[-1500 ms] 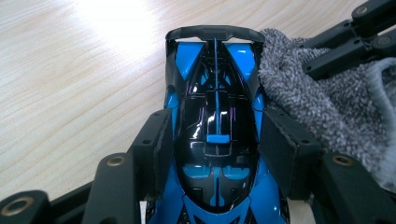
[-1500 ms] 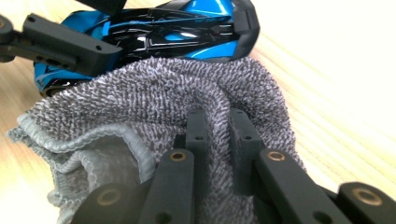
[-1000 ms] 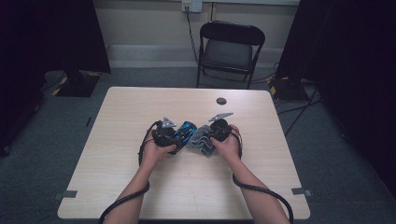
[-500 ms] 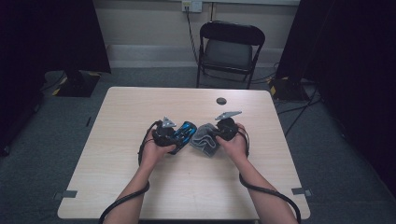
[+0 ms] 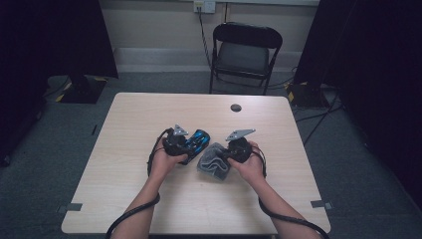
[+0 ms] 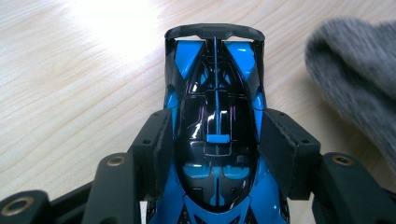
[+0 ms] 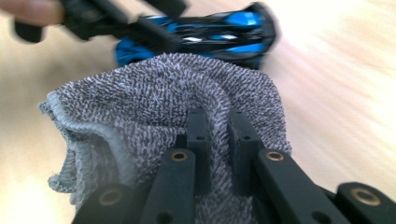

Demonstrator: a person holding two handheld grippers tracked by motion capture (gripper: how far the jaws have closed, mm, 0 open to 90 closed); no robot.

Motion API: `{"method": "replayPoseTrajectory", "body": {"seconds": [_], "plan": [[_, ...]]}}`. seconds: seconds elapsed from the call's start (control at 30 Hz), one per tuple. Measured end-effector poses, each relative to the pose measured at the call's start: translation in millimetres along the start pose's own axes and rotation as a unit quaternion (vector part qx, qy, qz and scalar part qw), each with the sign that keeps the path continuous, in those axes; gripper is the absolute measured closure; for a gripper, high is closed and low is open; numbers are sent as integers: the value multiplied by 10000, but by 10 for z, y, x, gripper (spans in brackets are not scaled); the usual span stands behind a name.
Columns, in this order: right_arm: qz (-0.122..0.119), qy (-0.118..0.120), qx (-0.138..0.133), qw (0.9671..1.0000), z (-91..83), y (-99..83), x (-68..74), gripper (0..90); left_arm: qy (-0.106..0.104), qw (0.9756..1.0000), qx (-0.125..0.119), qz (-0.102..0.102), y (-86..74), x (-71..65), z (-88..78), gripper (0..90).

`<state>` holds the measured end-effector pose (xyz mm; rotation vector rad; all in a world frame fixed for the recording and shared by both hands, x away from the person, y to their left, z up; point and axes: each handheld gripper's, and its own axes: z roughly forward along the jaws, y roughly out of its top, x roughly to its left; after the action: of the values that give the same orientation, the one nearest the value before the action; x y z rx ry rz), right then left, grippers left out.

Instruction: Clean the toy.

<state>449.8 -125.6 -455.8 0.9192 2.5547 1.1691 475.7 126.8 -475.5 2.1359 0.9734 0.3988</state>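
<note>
High view: the left tongs [image 5: 185, 144] grasp a blue-and-black toy car [image 5: 198, 142] at the middle of the desk [image 5: 149, 114]; the right tongs [image 5: 226, 155] clench a grey cloth [image 5: 213, 162] just beside the car.

Left gripper view: both pads press the car's flanks; the cloth [image 6: 359, 74] lies near, at the right.

Right gripper view: the jaws pinch a fold of the cloth [image 7: 163, 98]; the car [image 7: 210, 35] sits behind it.

wooden table [image 5: 149, 114], black folding chair [image 5: 245, 55], small dark disc [image 5: 236, 107]
</note>
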Motion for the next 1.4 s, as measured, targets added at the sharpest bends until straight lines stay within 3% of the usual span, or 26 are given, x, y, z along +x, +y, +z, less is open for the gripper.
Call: {"method": "replayPoseTrajectory", "body": {"seconds": [0.2,0.23,0.63,0.9,1.2,1.4], "plan": [[-236,339,58,9991,54,-32,254,813,-8,10000,52,-6,15,2,2,452],[-365,443,90,9983,88,-22,349,813,21,10000,27,-20,13,-5,2,453],[-869,800,235,9927,444,114,753,811,16,10000,1,-29,-10,-1,-15,452],[-757,843,322,9930,639,133,723,811,4,10000,-48,-54,-27,-3,-21,452],[-630,753,332,9946,640,140,619,810,3,9999,-88,-48,-40,-5,-22,453],[-525,649,341,9959,619,133,540,810,-59,9999,-96,-62,-67,17,-50,502]]}}
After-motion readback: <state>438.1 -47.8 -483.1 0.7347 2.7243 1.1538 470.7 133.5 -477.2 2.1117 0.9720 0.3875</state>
